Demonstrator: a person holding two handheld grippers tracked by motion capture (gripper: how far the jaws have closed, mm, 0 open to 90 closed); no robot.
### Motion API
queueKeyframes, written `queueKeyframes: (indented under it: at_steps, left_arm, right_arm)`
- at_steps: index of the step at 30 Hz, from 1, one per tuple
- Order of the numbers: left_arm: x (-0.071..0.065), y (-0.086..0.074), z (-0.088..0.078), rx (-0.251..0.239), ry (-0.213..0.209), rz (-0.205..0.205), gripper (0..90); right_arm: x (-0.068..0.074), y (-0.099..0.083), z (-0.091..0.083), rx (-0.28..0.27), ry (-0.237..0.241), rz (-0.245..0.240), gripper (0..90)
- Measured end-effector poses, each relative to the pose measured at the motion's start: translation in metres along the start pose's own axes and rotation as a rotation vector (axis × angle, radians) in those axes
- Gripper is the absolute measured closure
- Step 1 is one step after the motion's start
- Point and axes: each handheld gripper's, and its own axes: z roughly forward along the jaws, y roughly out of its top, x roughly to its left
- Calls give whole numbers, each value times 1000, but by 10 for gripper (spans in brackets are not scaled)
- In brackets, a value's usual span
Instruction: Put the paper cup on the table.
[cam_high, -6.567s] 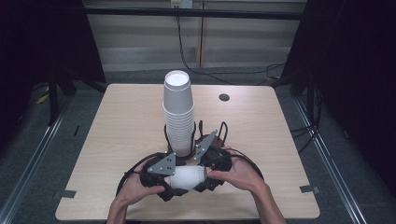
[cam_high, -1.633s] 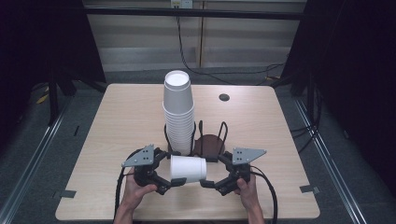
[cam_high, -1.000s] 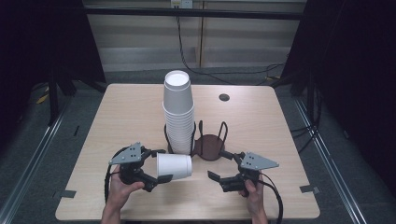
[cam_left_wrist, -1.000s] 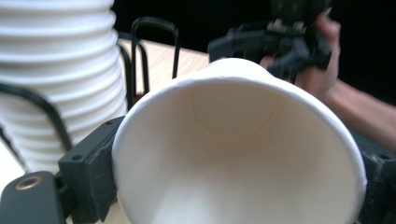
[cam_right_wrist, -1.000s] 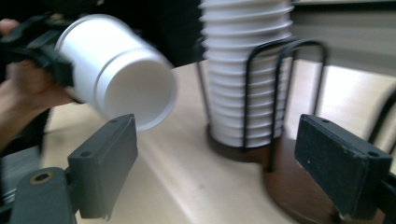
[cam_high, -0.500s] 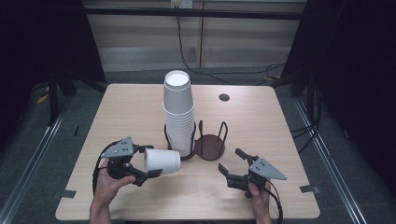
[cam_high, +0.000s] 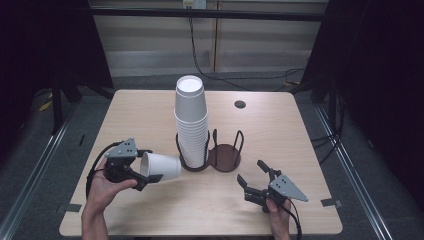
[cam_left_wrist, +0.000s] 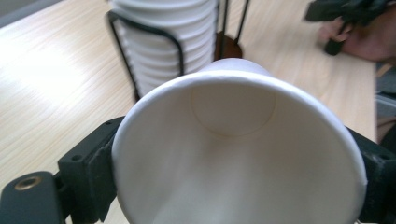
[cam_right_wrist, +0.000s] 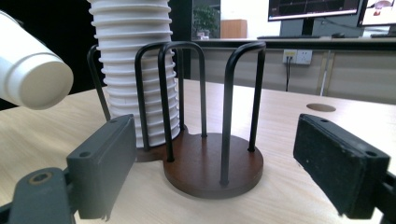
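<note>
Left gripper sits at the left of the table in the high view, jaws clamped on the rim end of a single white paper cup; the cup is held sideways off the tabletop, mouth toward the gripper, closed bottom pointing at the rack. In the left gripper view the cup mouth faces the camera with a black jaw pressed on each side of the rim. Just right of the cup stands the tall stack of cups, nested upside down in the left bay of a dark wire cup holder; cup and stack are close but apart. The holder's right bay has nothing in it, just the brown base disc and wire loops, clear in the right gripper view. Farther right, the right gripper rests low near the table's front edge, jaws wide open and holding nothing, pointed at the holder. Step in hand, as I read it: one cup separated and carried by the left gripper, ready for placing. Next move likely calls for turning the cup upright or upside down and lowering it between the wire loops of the free bay without clipping the stack; the right gripper could steady the holder.
</note>
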Motion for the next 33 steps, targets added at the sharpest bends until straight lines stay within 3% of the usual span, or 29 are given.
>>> queueKeyframes:
  at_steps: [5,11,17,29,32,33]
  left_arm:
    - [9,0,-4,0,9,-25,100]
    - [23,5,-2,70,53,-49,100]
    - [36,9,-2,101,84,-70,98]
    - [57,33,3,249,157,-69,97]
    - [62,37,9,277,163,-80,94]
    - [65,37,10,307,156,-75,94]
  right_arm:
    - [2,-1,-3,-29,6,-21,131]
    - [2,-2,-4,-43,15,-23,131]
    - [2,-2,-4,-44,16,-23,132]
    - [2,-2,-4,-46,22,-24,133]
    - [2,-2,-4,-46,24,-24,133]
    - [2,-2,-4,-47,24,-24,133]
